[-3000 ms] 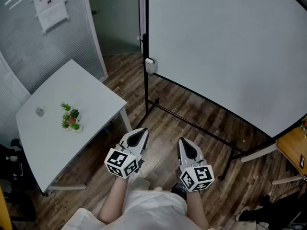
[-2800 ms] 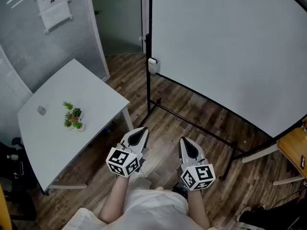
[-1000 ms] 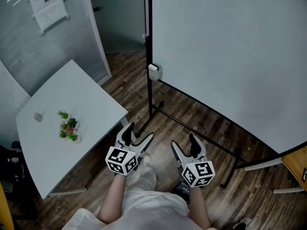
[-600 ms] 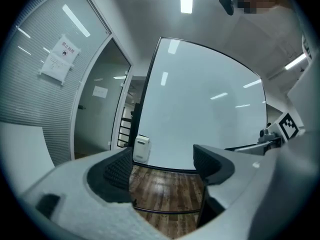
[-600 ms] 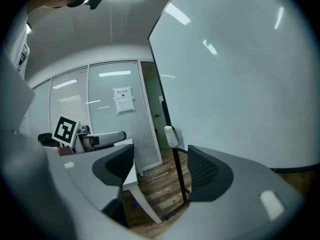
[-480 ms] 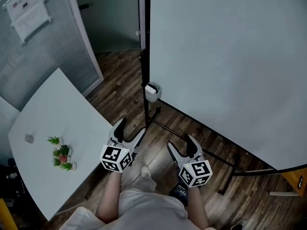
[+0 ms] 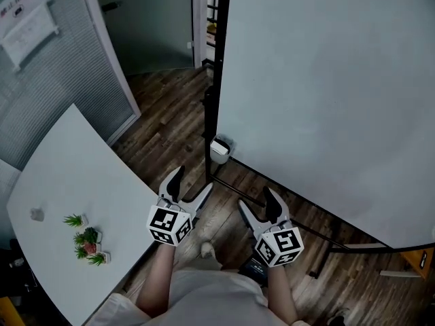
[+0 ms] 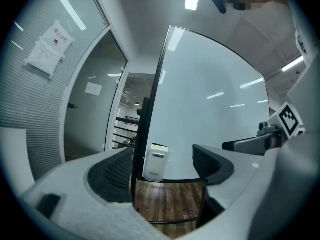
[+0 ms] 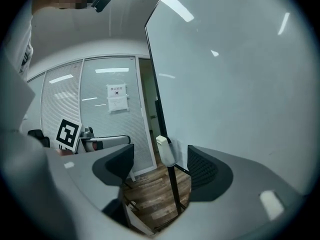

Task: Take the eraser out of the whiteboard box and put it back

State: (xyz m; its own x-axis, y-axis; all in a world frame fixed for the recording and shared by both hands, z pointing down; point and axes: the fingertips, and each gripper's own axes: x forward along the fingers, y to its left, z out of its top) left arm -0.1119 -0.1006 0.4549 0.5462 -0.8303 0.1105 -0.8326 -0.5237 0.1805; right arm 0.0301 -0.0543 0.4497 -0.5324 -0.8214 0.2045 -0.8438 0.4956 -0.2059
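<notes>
Wood floor (image 7: 163, 124) below; left gripper (image 7: 192, 180), right gripper (image 7: 256, 199) gape (wall notice (image 7: 27, 22) unreadable).

Contents of the whiteboard box (image 7: 219, 150) were too small to make out. The whiteboard (image 7: 326, 80) ran off the top and right edges. A grey item (image 7: 36, 214) on the bench (image 7: 81, 175) was unidentifiable.

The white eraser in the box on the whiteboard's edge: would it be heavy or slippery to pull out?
Probably light: the eraser looks like a small block. Its white surface seems smooth and hard, so it may be slightly slippery, but it is hardly floppy. It stands upright in the box on the whiteboard frame and looks flat-sided, so it shouldn't roll.
</notes>
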